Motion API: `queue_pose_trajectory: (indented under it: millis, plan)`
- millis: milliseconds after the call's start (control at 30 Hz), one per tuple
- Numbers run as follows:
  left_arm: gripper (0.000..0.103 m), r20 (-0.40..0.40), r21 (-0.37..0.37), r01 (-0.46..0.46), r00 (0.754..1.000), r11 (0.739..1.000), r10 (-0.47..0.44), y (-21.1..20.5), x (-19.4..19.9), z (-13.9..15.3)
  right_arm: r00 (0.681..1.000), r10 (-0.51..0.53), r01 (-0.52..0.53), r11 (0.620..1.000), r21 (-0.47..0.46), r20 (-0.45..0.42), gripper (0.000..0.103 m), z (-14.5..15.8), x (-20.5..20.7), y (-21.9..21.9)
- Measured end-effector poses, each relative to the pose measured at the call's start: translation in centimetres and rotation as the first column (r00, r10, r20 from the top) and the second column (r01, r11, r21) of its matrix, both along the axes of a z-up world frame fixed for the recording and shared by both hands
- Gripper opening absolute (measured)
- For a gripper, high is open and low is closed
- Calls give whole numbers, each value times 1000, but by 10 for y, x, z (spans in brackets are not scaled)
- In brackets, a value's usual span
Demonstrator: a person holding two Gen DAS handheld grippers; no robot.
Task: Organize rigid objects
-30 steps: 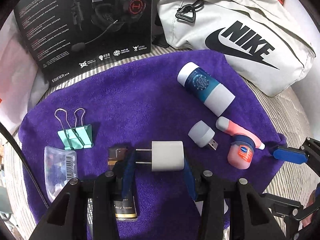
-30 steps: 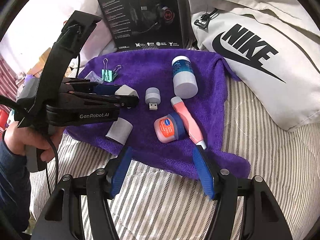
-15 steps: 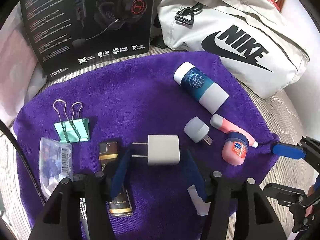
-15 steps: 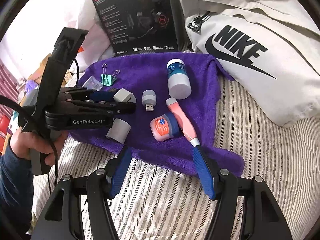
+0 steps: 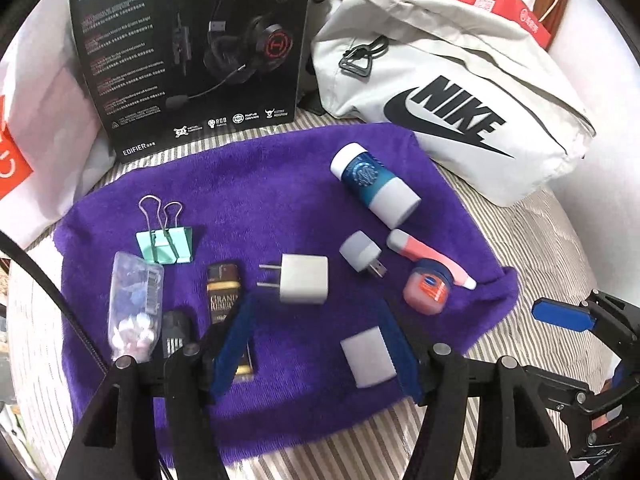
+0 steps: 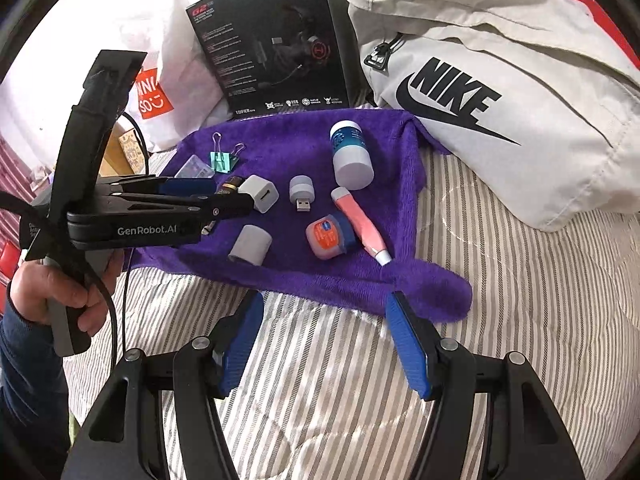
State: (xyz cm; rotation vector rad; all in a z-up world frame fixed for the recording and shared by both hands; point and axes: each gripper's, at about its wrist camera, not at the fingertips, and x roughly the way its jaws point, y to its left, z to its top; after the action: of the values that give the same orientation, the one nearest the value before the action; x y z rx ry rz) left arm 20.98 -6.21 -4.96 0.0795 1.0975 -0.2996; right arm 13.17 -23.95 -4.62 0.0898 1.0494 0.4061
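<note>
A person's hand [image 6: 66, 292] in a dark sleeve grips the handle of the left tool [image 5: 316, 344], which lies level and low over the near-left part of the purple towel [image 5: 260, 184]. Its blue fingers [image 5: 232, 344] are spread wide with nothing between them; the white USB charger [image 5: 304, 279] lies free on the towel just ahead of the gap. The right tool [image 6: 324, 344] hangs over the striped bed cover [image 6: 500, 300] at the towel's near edge, fingers equally wide apart and empty.

Left to right on the towel: a clear plastic pouch [image 5: 134, 304] holding small pink, white and blue pieces; a mint binder clip [image 5: 166, 242] behind it; a small black item [image 5: 174, 334], too dim to identify; a dark brown "Grand Reserve" bottle [image 5: 222, 288] partly under the left finger; the charger; a grey cylindrical cap [image 5: 368, 356] touching the right finger's inner side; a grey USB night light [image 5: 360, 252]; a Vaseline jar [image 5: 426, 290] touching a pink pen-shaped tube [image 5: 424, 254]; and, farther back, a blue-and-white bottle [image 5: 374, 184] lying on its side.

Behind the towel stand an Edifier headset box [image 5: 192, 52] and a grey Nike bag [image 5: 452, 92], its zip shut, contents unseen.
</note>
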Motion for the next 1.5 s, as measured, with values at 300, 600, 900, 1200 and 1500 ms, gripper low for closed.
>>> queue_pose_trajectory:
  millis: [300, 600, 900, 1200, 1500]
  plan:
    - [67, 3, 9, -10, 1000, 1000, 10, 5, -35, 8, 1000, 0, 0, 1000, -11, -8, 64, 4, -13, 8]
    - [80, -7, 16, -65, 998, 998, 65, 36, -73, 12, 1000, 8, -9, 999, -38, -29, 86, 1, -25, 22]
    - [103, 47, 50, -174, 984, 983, 172, 61, -123, 39, 999, -24, 23, 998, -60, -25, 103, 11, -45, 25]
    - [103, 146, 48, -258, 958, 965, 248, 62, -162, 75, 997, -75, 77, 994, -80, 28, 103, 45, -74, 21]
    - [103, 201, 32, -301, 936, 953, 289, 55, -184, 87, 996, -71, 77, 990, -117, 48, 103, 60, -96, 22]
